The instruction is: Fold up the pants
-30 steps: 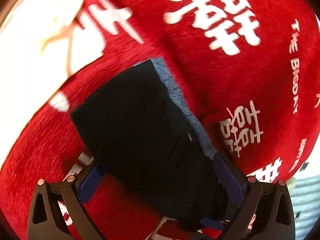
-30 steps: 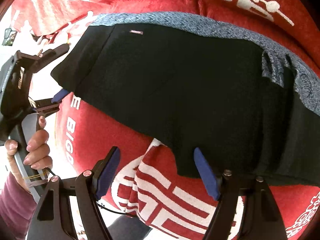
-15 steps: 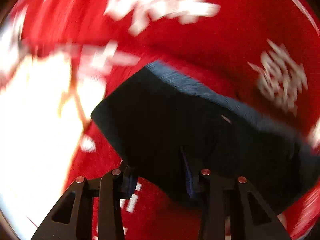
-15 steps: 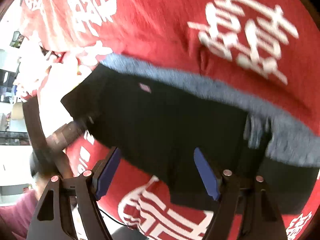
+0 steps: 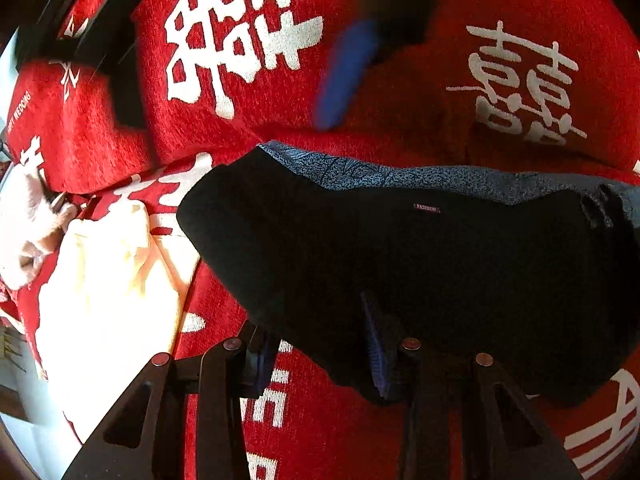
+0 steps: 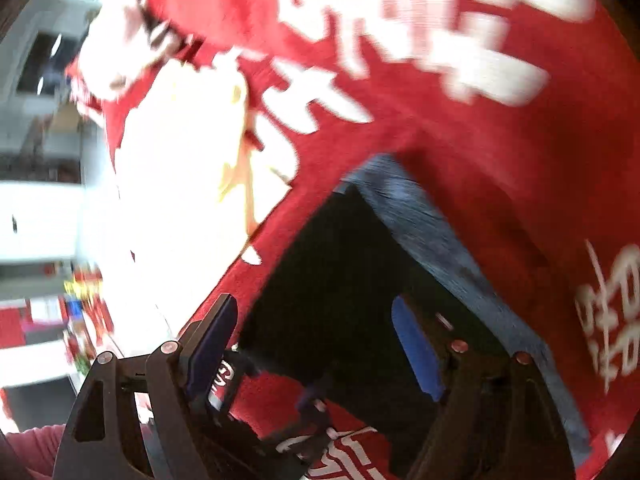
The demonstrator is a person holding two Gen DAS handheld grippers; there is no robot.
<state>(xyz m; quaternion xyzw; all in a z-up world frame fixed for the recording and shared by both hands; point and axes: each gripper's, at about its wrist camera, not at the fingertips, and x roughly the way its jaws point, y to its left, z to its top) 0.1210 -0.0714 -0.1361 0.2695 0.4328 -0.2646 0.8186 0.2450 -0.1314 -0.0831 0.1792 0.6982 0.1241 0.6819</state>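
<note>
Black pants [image 5: 420,264] with a speckled blue-grey waistband [image 5: 400,178] and a small "FASHION" tag lie folded on a red blanket [image 5: 420,112] printed with white characters. My left gripper [image 5: 316,344] is shut on the near edge of the pants, a bunch of black cloth pinched between its blue pads. In the right wrist view, motion-blurred, my right gripper [image 6: 312,320] hovers over a corner of the pants [image 6: 340,264]. Its jaws are opening and the cloth lies under the gap, with neither pad pressing on it. The right gripper's blue pad [image 5: 344,76] shows blurred at the top of the left wrist view.
A cream cloth [image 5: 108,300] lies on the blanket left of the pants, with a pale furry thing [image 5: 24,232] beyond it. The blanket's left edge gives onto a bright floor and room clutter [image 6: 40,208]. A dark red sleeve [image 6: 32,448] shows at the lower left.
My left gripper went from wide open to shut on the pants' near edge and rolled. My right gripper swung fast across the pants toward their left corner, staying open.
</note>
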